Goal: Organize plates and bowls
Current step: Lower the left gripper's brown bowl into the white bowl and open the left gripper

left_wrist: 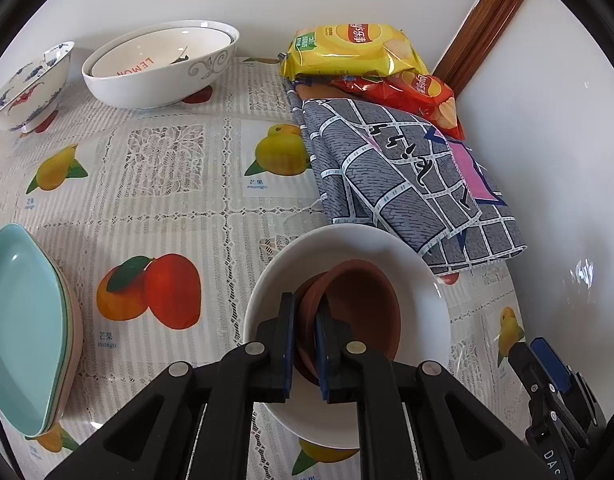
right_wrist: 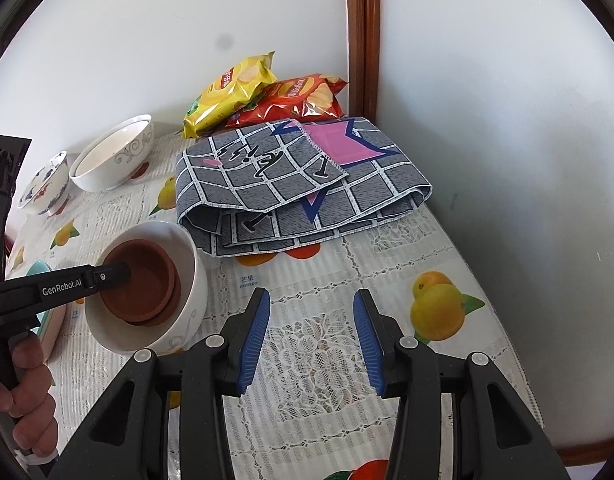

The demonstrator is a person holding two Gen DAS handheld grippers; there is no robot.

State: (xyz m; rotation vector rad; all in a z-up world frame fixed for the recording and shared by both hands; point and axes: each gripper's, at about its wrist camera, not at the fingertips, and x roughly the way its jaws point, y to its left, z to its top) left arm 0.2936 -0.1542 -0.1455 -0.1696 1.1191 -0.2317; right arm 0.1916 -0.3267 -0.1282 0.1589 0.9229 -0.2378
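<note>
Left gripper: the left gripper (left_wrist: 307, 344) has its fingers pressed onto the near rim of the brown bowls (left_wrist: 359, 308), one pad inside the rim and one outside.
Right gripper: the right gripper (right_wrist: 313, 340) hangs above bare tablecloth (right_wrist: 407, 240) with its fingers spread; nothing lies between them.
Brown bowls: two nested brown bowls sit inside the white bowl (left_wrist: 407, 252), which stands just beside the folded grey cloth (left_wrist: 407, 184). Whether they rest fully on its bottom cannot be told.
Other nested set: at the far side of the table, a large white bowl with grey scrollwork (left_wrist: 163, 80) holds a smaller white dish with red lettering.
Loose item: a blue-and-red patterned bowl (left_wrist: 27, 84) stands alone beside that large bowl.
Plates: a stack of plates, light blue on top (left_wrist: 23, 320), lies at the left table edge.
Unrelated items: a yellow snack bag (left_wrist: 351, 48) and a red snack bag (left_wrist: 419, 92) lie in the corner behind the cloth.
Done, as judged: plates stacked; two nests of bowls formed.
Left, as judged: let go of the brown bowls, then place the patterned bowl into a nest. Whether the two nests are to be combined cannot be told.
</note>
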